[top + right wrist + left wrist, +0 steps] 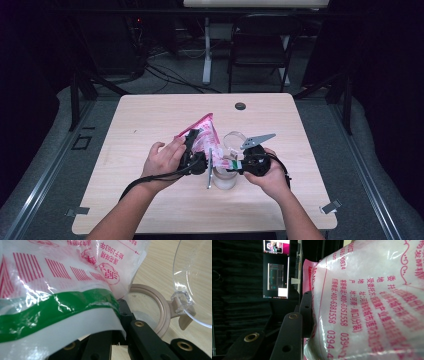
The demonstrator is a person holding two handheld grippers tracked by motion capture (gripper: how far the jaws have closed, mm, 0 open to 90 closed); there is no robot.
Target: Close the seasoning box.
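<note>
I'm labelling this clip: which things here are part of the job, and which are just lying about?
In use:
- left gripper, shut on the bag
- right gripper, shut on the bag's lower edge
- jar with its clear lid hinged open

Just about:
- chair
- table's black grommet

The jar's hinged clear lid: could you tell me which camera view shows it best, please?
The right gripper view shows it best: the clear lid stands swung open, close up, with its hinge on the jar's beige rim. In the high view the lid is a small faint ring behind the bag. The left gripper view looks at the bag's printed side.
</note>
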